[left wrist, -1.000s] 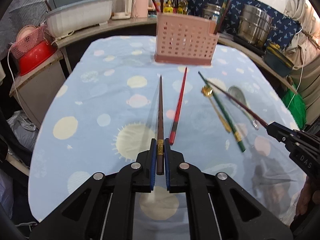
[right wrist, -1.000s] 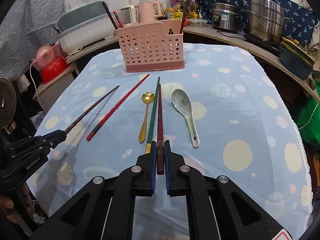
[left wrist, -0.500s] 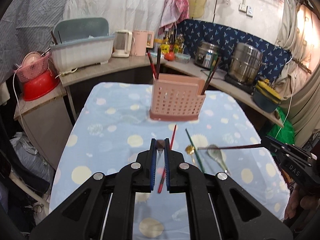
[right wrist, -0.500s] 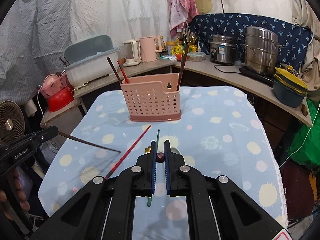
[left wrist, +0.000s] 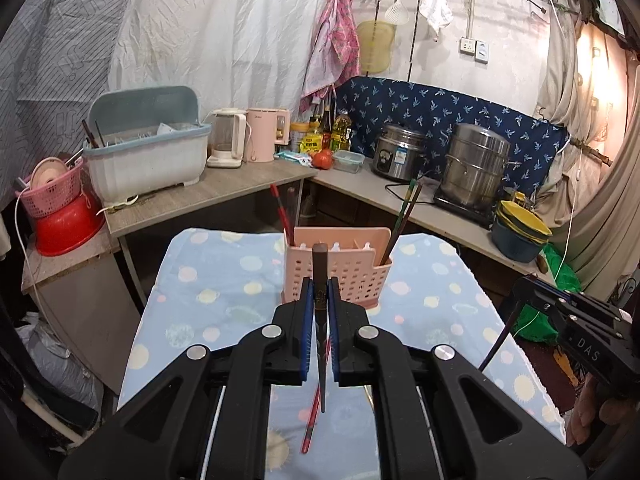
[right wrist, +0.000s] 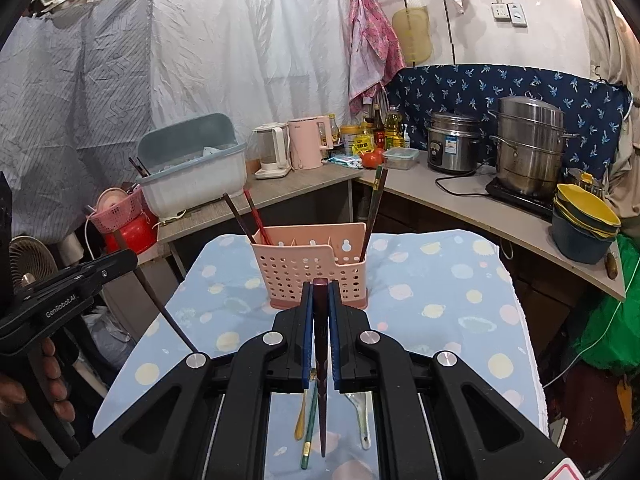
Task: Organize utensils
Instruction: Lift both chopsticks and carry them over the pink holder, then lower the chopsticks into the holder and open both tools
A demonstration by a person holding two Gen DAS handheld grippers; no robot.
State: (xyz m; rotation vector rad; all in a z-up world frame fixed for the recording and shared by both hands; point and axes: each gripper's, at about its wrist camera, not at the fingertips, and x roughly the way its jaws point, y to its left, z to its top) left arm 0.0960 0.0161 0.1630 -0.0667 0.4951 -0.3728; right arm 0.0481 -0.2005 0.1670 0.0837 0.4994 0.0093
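- The left gripper (left wrist: pixel 319 295) is clenched on a dark brown chopstick (left wrist: pixel 319 268). The stick is long and thin, with a flat square top, and its thin tip hangs down toward the desk (left wrist: pixel 208 292).
- The right gripper (right wrist: pixel 320 300) is clenched on a dark red chopstick (right wrist: pixel 321 320). It has a rounded top and a thin tip that points down.
- Both sticks are up in the air, near the pink holder (right wrist: pixel 316 270).
- The pink holder is a box full of little holes. It stands on the far part of the desk, with more chopsticks sticking up inside.
- A red chopstick (left wrist: pixel 310 426) lies on the blue spotted cloth.
- A gold spoon (right wrist: pixel 301 416), a green chopstick (right wrist: pixel 308 438) and a pale spoon (right wrist: pixel 362 420) lie on the near part.
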